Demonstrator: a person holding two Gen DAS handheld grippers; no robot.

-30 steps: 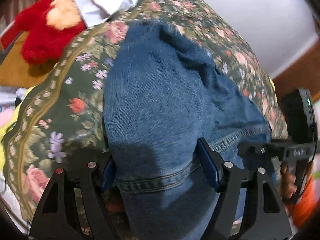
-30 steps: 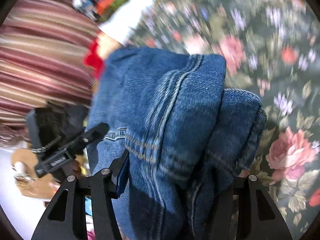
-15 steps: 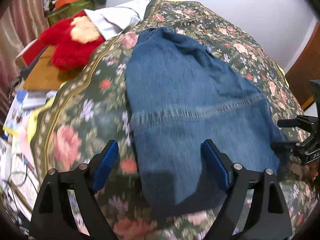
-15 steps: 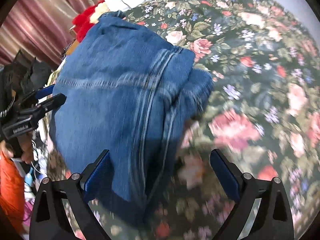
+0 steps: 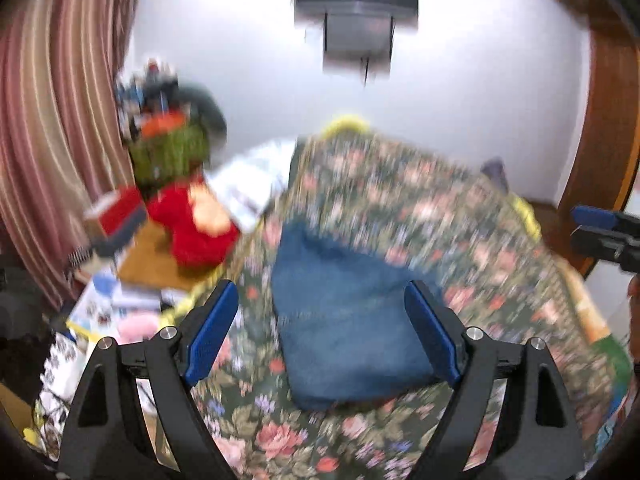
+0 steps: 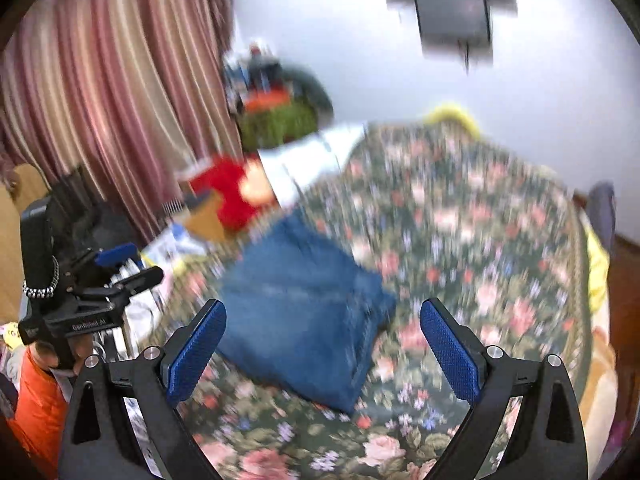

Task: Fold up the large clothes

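Two Claws Letting Go of Folded Denim

Both claws are now hanging spread wide above the bed, nothing between their blue pads. A second ago the left claw (image 5: 322,330) and the right claw (image 6: 322,346) were each clamped on denim; since then they have released it and lifted away. The folded denim garment (image 5: 344,320), probably jeans though blur is hiding the detail, is lying as a compact blue rectangle on the floral bedspread (image 5: 460,216), near the red plush toy (image 5: 192,228) at the bed's edge. Judging by that tidy bundle, this fold is looking finished, and the garment is seemingly needing only a final smoothing or setting aside.
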